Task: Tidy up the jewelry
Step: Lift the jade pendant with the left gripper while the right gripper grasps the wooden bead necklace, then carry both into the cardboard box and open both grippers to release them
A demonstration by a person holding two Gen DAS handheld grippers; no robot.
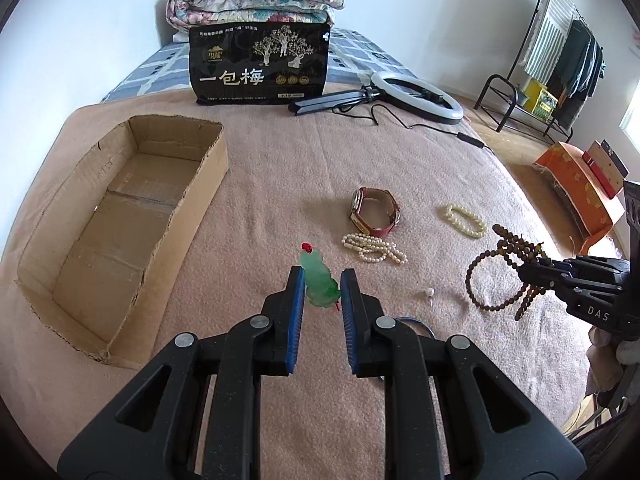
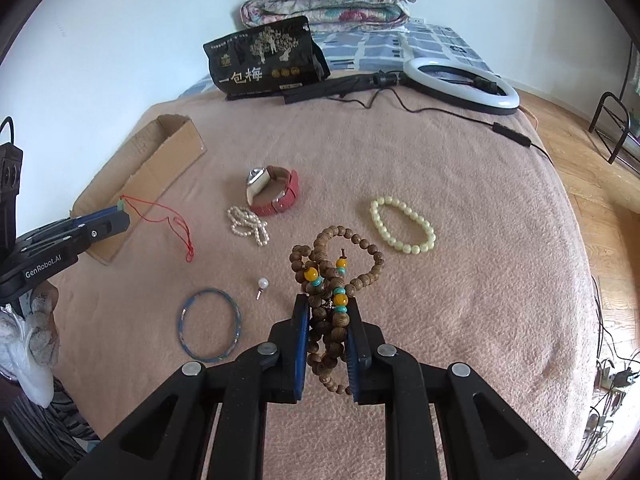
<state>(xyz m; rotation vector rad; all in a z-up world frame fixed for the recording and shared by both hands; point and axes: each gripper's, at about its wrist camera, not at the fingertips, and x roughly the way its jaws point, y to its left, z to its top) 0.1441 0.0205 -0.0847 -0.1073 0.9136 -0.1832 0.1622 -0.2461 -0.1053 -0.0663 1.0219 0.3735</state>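
Both grippers loaded — left gripper (image 1: pixel 322 280) pinching the green pendant (image 1: pixel 318 284), right gripper (image 2: pixel 328 312) clamped on wooden beads (image 2: pixel 332 280). Box (image 1: pixel 120 216) sits at ten o'clock — left's nearer.

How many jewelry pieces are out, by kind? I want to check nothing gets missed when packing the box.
Bead bracelets: 2, wooden in the right gripper, cream
Pearl strand: 1
Watch: 1
Jade pendant: 1, in the left gripper
Blue bangle: 1
Pearl pin: 1
Total: 7
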